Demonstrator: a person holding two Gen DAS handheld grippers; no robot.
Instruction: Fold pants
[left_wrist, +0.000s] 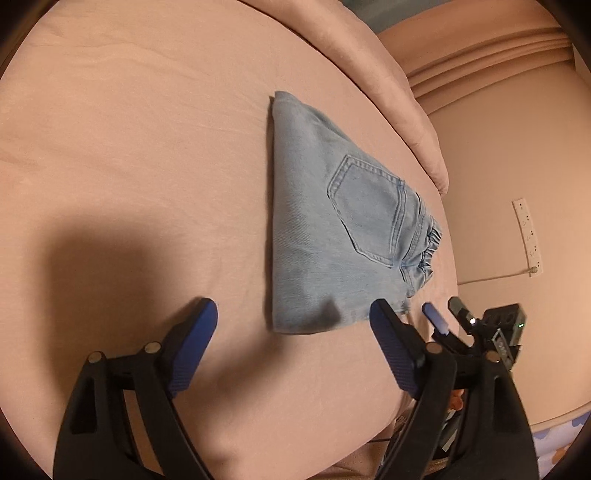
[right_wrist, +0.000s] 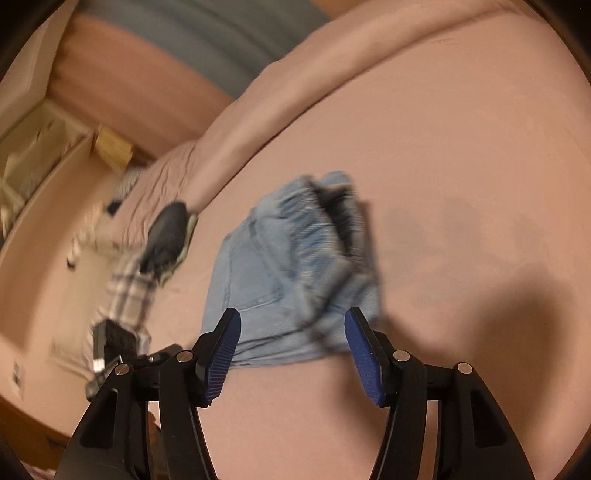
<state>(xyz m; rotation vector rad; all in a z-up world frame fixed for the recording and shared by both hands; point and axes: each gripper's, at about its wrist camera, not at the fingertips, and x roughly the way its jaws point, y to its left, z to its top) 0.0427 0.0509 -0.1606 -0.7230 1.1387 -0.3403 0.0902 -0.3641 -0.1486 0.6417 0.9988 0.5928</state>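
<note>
Pants, light denim, lie folded into a compact wedge on the pink bed, right of centre in the left wrist view, back pocket up. The left gripper has its fingers spread, empty, at the lower frame. The right gripper, also spread and empty, hovers by the blurred elastic waistband.

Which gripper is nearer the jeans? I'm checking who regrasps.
Right, by a little. The right gripper straddles the jeans at their near edge, jaws open. The left gripper sits just off their near corner, also open, one finger over the hem.
</note>
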